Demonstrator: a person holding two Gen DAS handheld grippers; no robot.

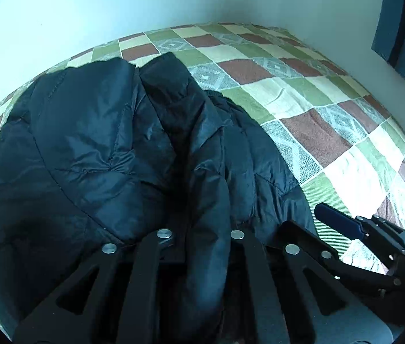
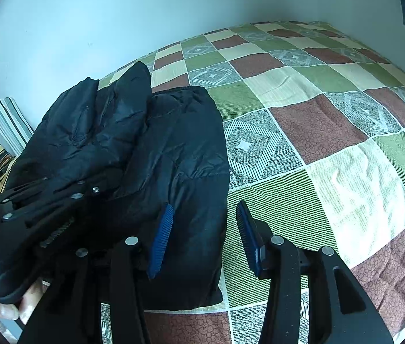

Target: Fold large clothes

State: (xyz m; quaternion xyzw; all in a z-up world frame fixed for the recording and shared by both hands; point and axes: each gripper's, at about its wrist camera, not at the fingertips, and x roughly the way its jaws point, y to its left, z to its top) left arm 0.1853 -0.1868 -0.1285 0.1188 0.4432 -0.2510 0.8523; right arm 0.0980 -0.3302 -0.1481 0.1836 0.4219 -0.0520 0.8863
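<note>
Two grippers work a puffy black quilted jacket [image 2: 145, 154] lying half-folded on the checked patchwork bedspread [image 2: 331, 143], left gripper [image 1: 202, 246] clamped on its near fold, right gripper [image 2: 202, 235] apart over its edge, final folds apparently remaining

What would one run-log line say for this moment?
task: fold large clothes | black puffer jacket: folded on patchwork bedspread | left gripper: shut on jacket fabric | right gripper: open, straddling jacket edge
</note>
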